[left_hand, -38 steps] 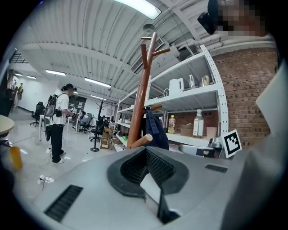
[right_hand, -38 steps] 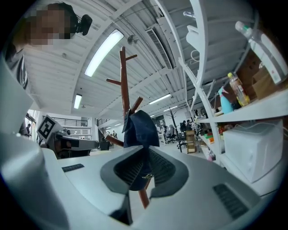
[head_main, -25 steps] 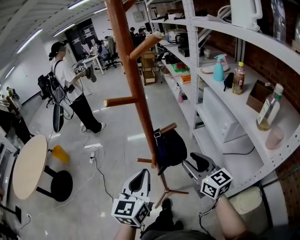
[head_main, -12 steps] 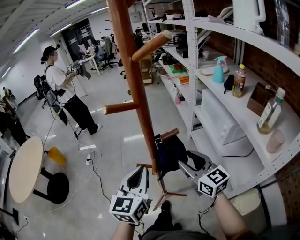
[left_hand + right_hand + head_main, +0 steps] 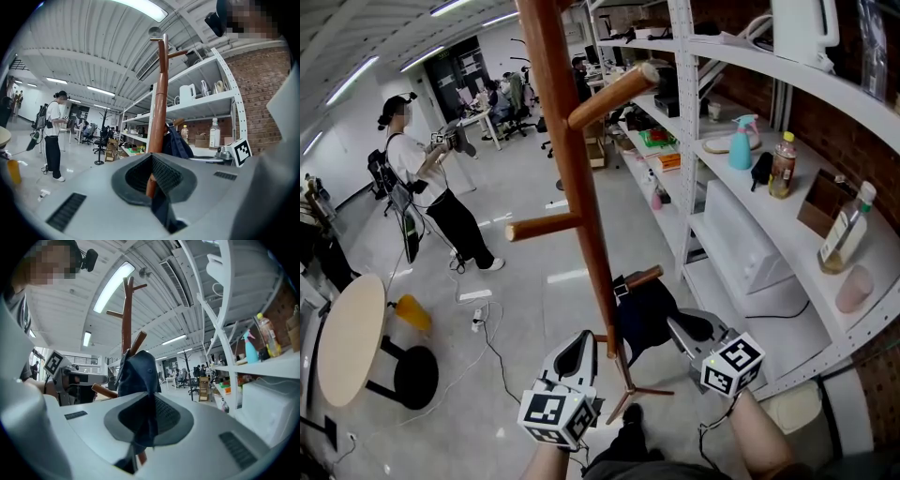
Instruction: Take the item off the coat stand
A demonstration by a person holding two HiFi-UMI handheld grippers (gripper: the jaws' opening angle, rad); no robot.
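White shelving (image 5: 741, 202) lines the room's right side, behind a wooden coat stand (image 5: 569, 159). We see a dark bag (image 5: 639, 314) hanging from its lowest peg. Our right gripper (image 5: 672, 325) has just closed and pinches the bag's fabric. Our left gripper (image 5: 581, 337) has its jaws pressed together, empty.

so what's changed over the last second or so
The right tongs, open beside the dark bag before, have just closed on its fabric. The bag still hangs on the coat stand, and the left tongs stay shut near the stand.

Downward head, level gripper views; shared stand (image 5: 575, 187)
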